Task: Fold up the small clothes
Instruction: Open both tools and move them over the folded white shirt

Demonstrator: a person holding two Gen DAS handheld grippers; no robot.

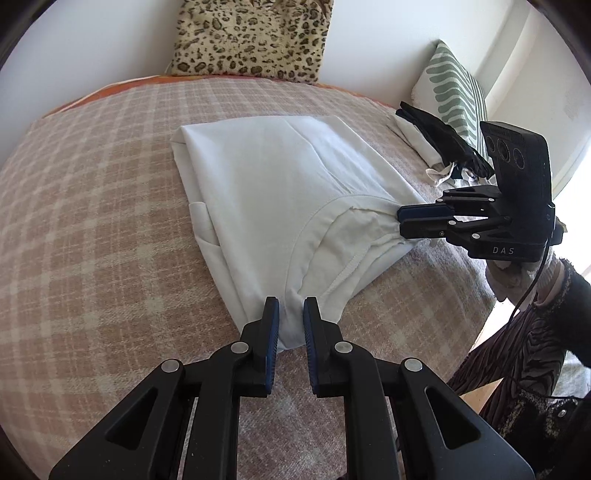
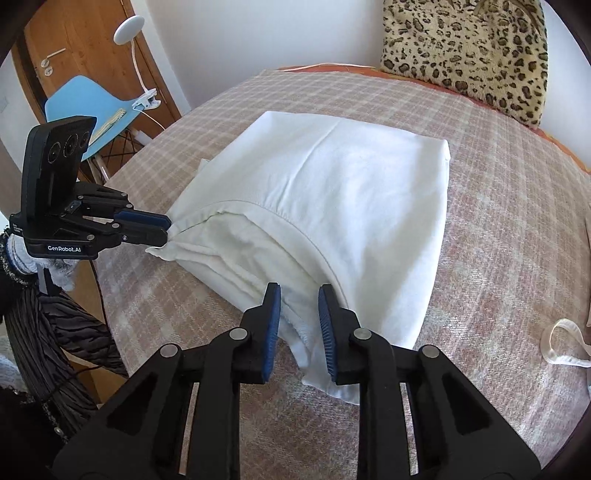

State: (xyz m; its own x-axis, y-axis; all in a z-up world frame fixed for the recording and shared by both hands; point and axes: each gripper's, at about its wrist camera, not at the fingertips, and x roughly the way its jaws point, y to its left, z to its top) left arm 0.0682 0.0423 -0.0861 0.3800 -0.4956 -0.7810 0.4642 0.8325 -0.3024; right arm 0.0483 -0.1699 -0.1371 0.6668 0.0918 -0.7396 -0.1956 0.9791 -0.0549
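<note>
A white T-shirt [image 1: 280,184] lies partly folded on the checked bedspread [image 1: 92,221], its collar end toward me. My left gripper [image 1: 291,310] is shut on one near corner of the shirt beside the collar. My right gripper [image 1: 400,218] is shut on the other corner at the shirt's right side. In the right wrist view the shirt [image 2: 351,192] spreads ahead, my right gripper [image 2: 298,299] pinches bunched cloth at its near edge, and the left gripper [image 2: 168,230] clamps the far left corner.
A leopard-print cushion [image 1: 255,37] leans on the wall behind. A green-striped pillow [image 1: 454,85] and a pile of black and white clothes [image 1: 439,140] lie at the right. A blue chair [image 2: 85,107] and clip lamp [image 2: 129,29] stand off the bed's left.
</note>
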